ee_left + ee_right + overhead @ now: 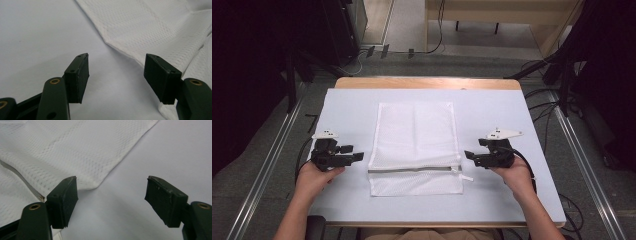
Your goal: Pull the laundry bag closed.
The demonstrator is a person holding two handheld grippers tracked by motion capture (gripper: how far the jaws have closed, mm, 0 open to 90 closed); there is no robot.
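Note:
A white mesh bag lies flat in the middle of the table, with a grey zipper running across it near its front end. My left gripper rests just left of the bag, jaws pointing toward it and open, nothing between them. In the left gripper view the open gripper faces a corner of the mesh bag. My right gripper sits just right of the bag, open and empty. The right gripper view has its gripper before the bag's edge, with the zipper's end at left.
A pale sheet covers the wooden table. Bare sheet lies left, right and behind the bag. Cables trail over the floor beyond the table's right side. Metal rails run along both sides, and dark stands are at the back.

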